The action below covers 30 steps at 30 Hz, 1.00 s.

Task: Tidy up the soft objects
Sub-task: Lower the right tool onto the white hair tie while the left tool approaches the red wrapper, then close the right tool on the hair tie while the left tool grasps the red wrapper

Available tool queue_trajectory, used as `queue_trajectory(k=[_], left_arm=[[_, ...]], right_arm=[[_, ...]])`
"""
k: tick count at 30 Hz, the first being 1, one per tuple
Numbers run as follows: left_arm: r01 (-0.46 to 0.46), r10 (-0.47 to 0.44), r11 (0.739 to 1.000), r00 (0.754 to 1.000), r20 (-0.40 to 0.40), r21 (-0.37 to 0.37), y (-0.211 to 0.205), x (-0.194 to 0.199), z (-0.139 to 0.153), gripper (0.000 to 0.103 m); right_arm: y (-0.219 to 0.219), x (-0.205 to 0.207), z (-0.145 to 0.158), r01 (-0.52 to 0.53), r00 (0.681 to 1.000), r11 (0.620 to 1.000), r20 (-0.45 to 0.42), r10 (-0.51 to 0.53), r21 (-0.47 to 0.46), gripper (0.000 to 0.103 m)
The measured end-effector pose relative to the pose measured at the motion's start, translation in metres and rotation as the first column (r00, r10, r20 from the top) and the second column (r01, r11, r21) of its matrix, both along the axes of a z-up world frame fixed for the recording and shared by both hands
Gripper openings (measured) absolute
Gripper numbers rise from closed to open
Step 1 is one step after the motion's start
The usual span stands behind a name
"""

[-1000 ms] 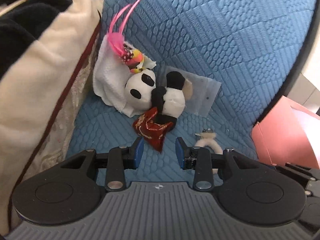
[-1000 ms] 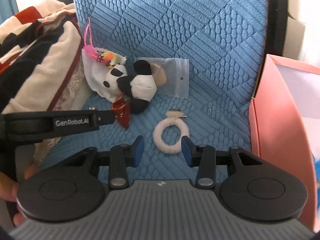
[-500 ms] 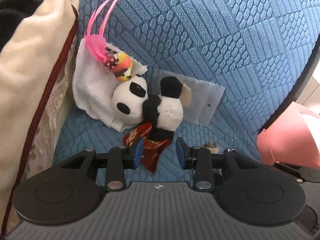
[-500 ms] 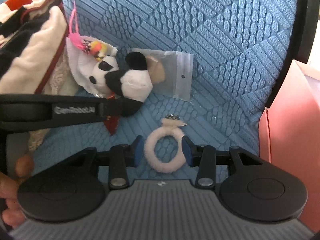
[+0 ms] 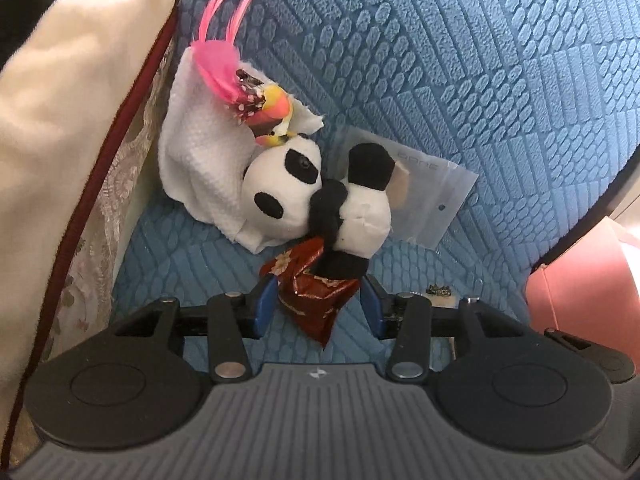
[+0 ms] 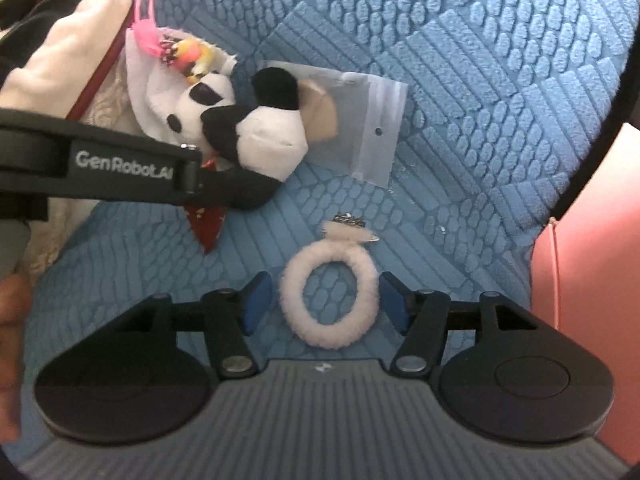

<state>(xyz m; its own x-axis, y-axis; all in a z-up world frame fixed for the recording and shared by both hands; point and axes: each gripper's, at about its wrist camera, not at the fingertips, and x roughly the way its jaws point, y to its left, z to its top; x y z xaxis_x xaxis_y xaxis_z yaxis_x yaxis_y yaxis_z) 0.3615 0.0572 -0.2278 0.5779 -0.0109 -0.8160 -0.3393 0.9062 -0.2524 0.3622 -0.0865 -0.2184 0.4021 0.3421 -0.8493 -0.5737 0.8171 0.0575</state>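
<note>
Left hand-held gripper (image 5: 318, 306) angled down, jaws just opening; right hand-held gripper (image 6: 326, 304) likewise.

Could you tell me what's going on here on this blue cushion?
A person is working two handheld grippers over soft toys. The left gripper has its jaws, which have just been opening, on either side of the panda plush's red cloth, not pinching it. The right gripper straddles the fluffy white ring, jaws also just opening, with gaps on both sides. Nothing is lifted yet.

panda plush (image 5: 320, 204) (red cloth), parted gripper (image 5: 320, 304)
</note>
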Motion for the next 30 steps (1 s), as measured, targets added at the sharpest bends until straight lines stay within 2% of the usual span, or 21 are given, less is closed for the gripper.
queue_trajectory(k=[6,7,8,11,14,17,30], left_arm=[[-0.004,0.004,1.0,1.0,-0.005,-0.019,0.003,0.001,-0.001,0.052],[-0.005,0.005,1.0,1.0,-0.007,-0.018,0.003,0.002,-0.001,0.052],[-0.007,0.007,1.0,1.0,-0.008,-0.018,0.002,0.002,-0.001,0.052],[-0.007,0.007,1.0,1.0,-0.009,-0.018,0.003,0.002,-0.002,0.053],[0.0,0.0,1.0,1.0,-0.004,0.029,-0.001,0.0,-0.002,0.057],[0.009,-0.009,0.998,1.0,-0.001,0.054,-0.004,0.0,-0.003,0.058],[-0.018,0.016,0.995,1.0,0.02,0.095,0.0,-0.013,0.005,0.058]], right_arm=[[0.003,0.0,-0.004,-0.009,1.0,1.0,0.007,0.009,-0.004,0.056],[0.004,0.001,-0.005,-0.009,1.0,1.0,0.006,0.009,-0.001,0.05],[0.004,0.001,-0.005,-0.012,1.0,1.0,0.005,0.012,0.002,0.039],[0.003,-0.001,-0.004,-0.019,1.0,1.0,0.013,0.019,-0.004,0.029],[0.002,-0.002,-0.001,-0.028,0.999,1.0,0.021,0.029,-0.014,0.02],[0.0,-0.003,0.003,-0.017,1.0,1.0,0.019,0.018,-0.014,0.016],[-0.024,0.0,0.023,0.038,0.998,0.999,0.039,-0.039,0.02,0.016]])
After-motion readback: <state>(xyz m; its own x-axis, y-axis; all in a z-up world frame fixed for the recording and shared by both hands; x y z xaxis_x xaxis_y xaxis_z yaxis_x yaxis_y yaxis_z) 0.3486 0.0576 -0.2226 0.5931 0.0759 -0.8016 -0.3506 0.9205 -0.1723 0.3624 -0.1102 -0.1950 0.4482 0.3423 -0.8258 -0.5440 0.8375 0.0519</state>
